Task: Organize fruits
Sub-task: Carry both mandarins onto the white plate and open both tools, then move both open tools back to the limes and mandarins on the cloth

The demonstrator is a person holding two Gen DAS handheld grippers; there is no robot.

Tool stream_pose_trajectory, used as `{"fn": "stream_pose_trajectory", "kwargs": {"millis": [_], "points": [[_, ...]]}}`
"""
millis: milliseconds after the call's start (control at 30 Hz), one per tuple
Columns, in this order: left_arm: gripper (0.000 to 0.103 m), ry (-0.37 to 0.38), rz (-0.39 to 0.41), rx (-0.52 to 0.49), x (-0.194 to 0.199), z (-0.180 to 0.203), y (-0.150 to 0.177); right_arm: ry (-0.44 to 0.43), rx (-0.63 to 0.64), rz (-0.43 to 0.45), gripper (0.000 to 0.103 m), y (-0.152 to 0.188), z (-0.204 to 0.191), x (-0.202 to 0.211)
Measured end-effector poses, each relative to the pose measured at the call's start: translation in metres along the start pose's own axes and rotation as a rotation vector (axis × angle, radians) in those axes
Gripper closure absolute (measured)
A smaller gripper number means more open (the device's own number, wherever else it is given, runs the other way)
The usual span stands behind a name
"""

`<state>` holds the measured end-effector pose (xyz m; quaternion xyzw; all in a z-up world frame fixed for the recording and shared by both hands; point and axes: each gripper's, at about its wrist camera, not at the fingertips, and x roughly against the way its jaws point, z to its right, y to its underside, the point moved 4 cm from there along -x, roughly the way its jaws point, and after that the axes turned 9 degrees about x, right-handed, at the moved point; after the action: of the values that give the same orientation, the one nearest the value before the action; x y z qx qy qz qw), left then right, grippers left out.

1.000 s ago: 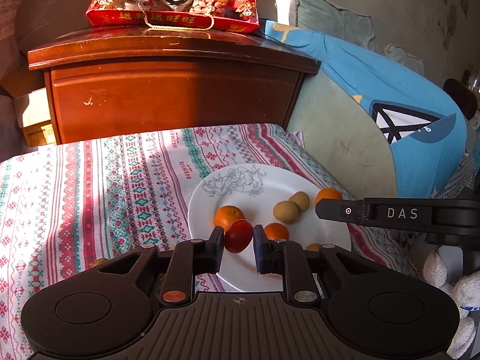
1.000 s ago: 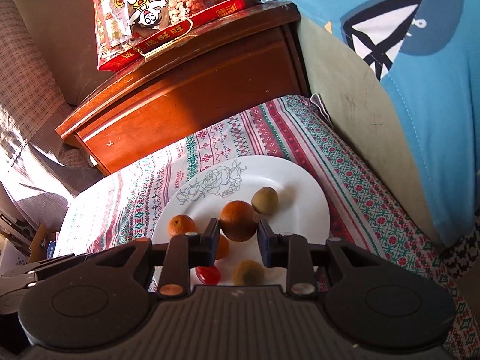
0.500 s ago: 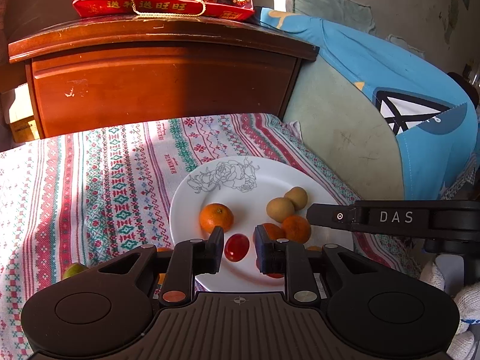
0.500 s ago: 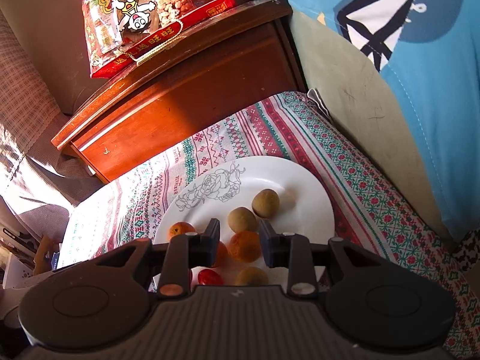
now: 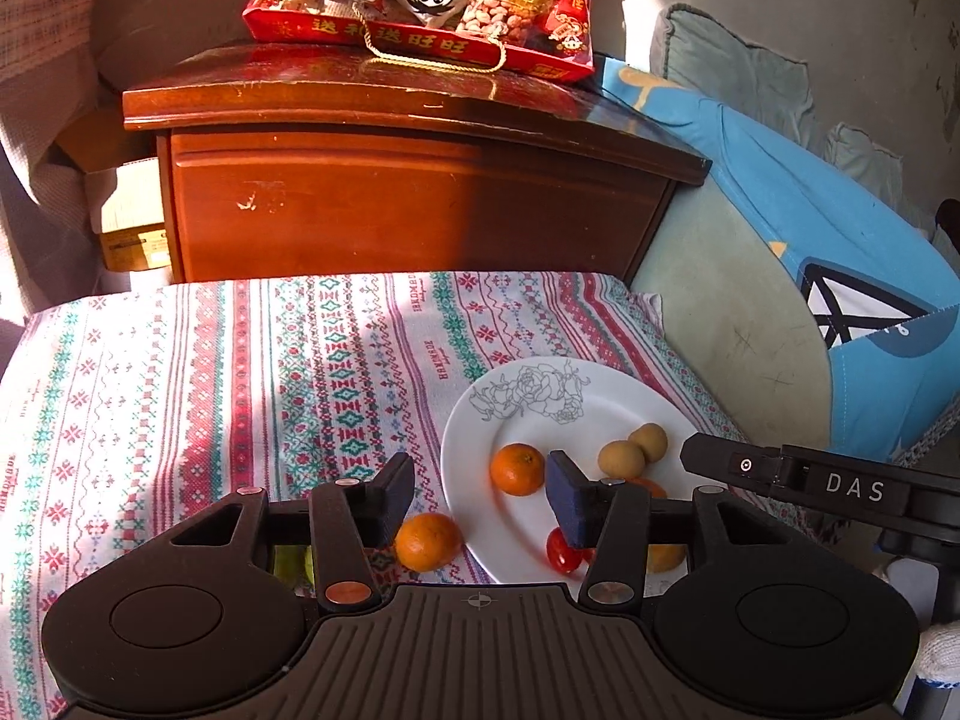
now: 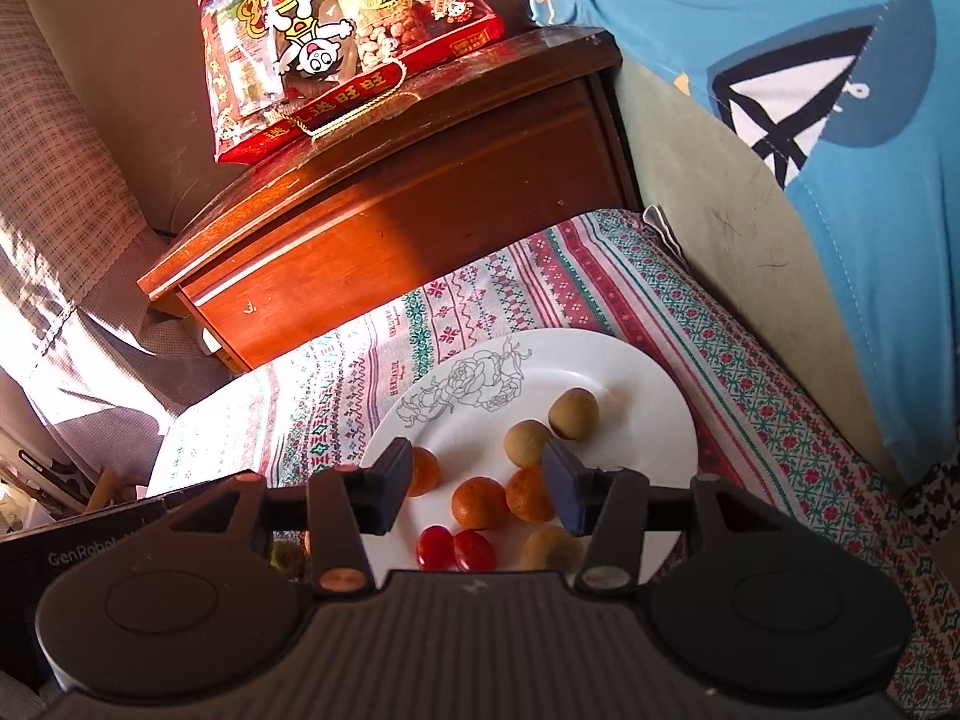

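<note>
A white plate (image 5: 576, 402) (image 6: 624, 372) with a rose drawing lies on the patterned cloth and holds several tangerines, brown kiwis and cherry tomatoes. My left gripper (image 5: 480, 495) is open and empty above the plate's left edge. One tangerine (image 5: 427, 541) lies on the cloth just left of the plate, below that gripper. A green fruit (image 5: 291, 564) shows behind the left finger. My right gripper (image 6: 477, 483) is open and empty above the plate, over two tangerines (image 6: 478, 502) and two cherry tomatoes (image 6: 456, 547).
A wooden cabinet (image 5: 384, 198) with a red snack bag (image 5: 432, 0) stands behind the cloth. A blue and green cushion (image 5: 810, 252) flanks the right side. The right gripper's body (image 5: 840, 483) reaches in at the right of the left wrist view.
Both grippers opened wide and let go: the left released its cherry tomato and the right its tangerine onto the plate. The left gripper then shifted left toward the plate's edge.
</note>
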<state>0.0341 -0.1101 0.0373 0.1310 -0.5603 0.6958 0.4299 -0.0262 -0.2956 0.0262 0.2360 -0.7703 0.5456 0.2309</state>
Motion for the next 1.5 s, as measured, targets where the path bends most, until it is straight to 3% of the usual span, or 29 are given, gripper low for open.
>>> {"fn": "stream_pose_trajectory", "kwargs": {"millis": [533, 1100, 1200, 1500], "points": [[0.055, -0.121, 0.048, 0.096, 0.049, -0.069, -0.006, -0.145, 0.106, -0.053, 0.048, 0.041, -0.067, 0.005], [0.055, -0.223, 0.006, 0.172, 0.046, -0.111, 0.003, -0.233, 0.252, -0.104, 0.048, 0.07, -0.113, -0.027], [0.055, -0.257, -0.005, 0.17, 0.044, -0.118, 0.006, -0.235, 0.272, -0.108, 0.051, 0.073, -0.119, -0.036], [0.057, -0.255, -0.02, 0.148, 0.035, -0.12, 0.012, -0.23, 0.326, -0.119, 0.065, 0.081, -0.132, -0.06]]}}
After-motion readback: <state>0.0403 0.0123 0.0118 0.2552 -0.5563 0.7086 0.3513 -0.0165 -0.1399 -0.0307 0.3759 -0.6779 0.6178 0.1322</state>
